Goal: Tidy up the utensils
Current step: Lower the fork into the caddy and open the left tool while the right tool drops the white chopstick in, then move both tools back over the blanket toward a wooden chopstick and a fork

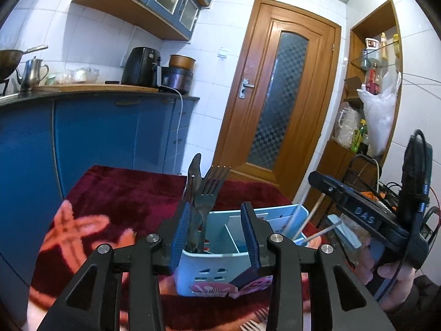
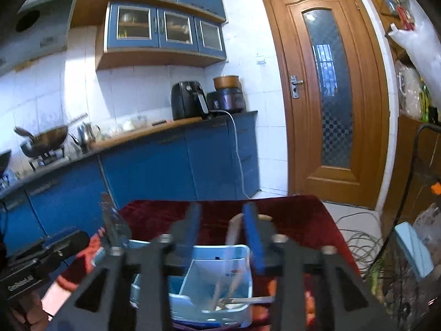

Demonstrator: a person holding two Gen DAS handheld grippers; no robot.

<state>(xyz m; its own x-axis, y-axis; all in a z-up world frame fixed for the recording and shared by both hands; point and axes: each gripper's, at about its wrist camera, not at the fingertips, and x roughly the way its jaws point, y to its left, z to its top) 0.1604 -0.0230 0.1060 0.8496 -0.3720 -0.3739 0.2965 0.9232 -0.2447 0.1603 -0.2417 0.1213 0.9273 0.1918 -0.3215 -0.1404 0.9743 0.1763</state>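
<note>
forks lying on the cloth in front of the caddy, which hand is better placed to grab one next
Probably the left. The loose forks show at the bottom of the left wrist view, just below the open left gripper and in front of the blue caddy. The right gripper, also open, shows no loose fork.

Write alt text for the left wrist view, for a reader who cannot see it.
The left tongs, open and holding nothing, hover over a pale blue utensil caddy on a dark red tablecloth. A fork and a knife stand upright in its left compartment. At right, a hand holds the other tool; blue kitchen cabinets and a wooden door fill the background.
</note>
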